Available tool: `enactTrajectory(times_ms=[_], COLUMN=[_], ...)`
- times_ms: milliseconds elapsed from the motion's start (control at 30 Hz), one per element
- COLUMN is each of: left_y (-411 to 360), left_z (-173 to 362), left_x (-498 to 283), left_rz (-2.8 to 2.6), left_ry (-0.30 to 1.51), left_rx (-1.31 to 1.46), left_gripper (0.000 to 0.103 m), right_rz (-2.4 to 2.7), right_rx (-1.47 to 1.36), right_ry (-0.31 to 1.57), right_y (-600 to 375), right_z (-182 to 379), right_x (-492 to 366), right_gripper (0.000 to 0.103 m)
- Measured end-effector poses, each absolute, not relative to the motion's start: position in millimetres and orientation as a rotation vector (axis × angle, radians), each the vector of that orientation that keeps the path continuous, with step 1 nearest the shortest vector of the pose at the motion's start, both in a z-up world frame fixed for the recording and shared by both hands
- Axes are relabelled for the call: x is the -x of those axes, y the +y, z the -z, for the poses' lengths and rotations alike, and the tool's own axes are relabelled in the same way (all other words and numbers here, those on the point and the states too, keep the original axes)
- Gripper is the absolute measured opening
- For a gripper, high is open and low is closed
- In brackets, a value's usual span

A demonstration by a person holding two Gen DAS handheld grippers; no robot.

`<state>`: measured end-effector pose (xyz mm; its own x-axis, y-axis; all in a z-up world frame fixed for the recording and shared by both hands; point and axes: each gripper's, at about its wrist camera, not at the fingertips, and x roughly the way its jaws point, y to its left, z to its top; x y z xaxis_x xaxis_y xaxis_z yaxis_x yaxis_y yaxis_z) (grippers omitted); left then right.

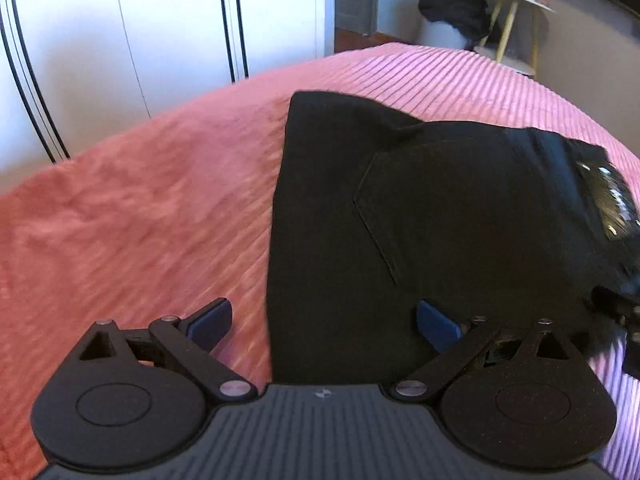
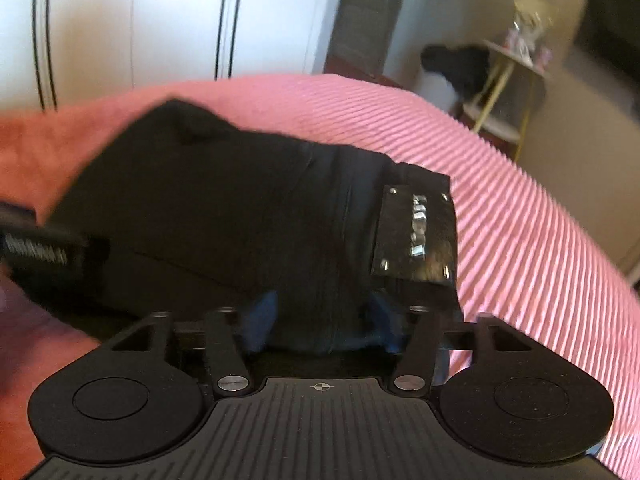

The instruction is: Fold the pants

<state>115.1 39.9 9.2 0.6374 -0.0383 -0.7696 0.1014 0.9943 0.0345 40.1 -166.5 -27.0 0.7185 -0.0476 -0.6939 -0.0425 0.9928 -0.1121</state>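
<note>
Black pants (image 1: pixel 420 208) lie folded into a compact rectangle on the pink bed, back pocket up, with a shiny waistband patch (image 2: pixel 416 236) at the right. My left gripper (image 1: pixel 324 324) is open, its blue pads straddling the pants' near left edge just above the fabric. My right gripper (image 2: pixel 320 320) is open, its blue pads either side of the near waistband edge, with cloth bunched between them. The left gripper's body (image 2: pixel 36 248) shows at the left of the right wrist view; the right gripper (image 1: pixel 624 312) shows at the right edge of the left wrist view.
The pink ribbed bedspread (image 1: pixel 120 220) spreads all round the pants. White wardrobe doors (image 1: pixel 160 20) stand behind the bed. A small round side table (image 1: pixel 516 4) and a white bin with dark clothes (image 1: pixel 456 12) stand at the far right.
</note>
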Motion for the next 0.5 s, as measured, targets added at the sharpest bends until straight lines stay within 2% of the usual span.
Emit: enactTrajectory(times_ms=[133, 333, 500], left_y=[42.1, 27.9, 30.5], left_z=[-14.4, -11.5, -18.6], left_x=[-67.0, -26.6, -23.4], left_rz=[0.132, 0.168, 0.158], left_ry=[0.867, 0.836, 0.804], left_rx=[-0.036, -0.106, -0.088], left_gripper=[0.099, 0.099, 0.099], right_rz=[-0.034, -0.034, 0.015], right_rx=[0.086, 0.0, 0.017], right_ry=[0.84, 0.845, 0.754], right_y=[-159.0, -152.8, -149.0], right_z=[36.5, 43.3, 25.5], right_x=[5.7, 47.2, 50.0], right_gripper=[0.096, 0.097, 0.101])
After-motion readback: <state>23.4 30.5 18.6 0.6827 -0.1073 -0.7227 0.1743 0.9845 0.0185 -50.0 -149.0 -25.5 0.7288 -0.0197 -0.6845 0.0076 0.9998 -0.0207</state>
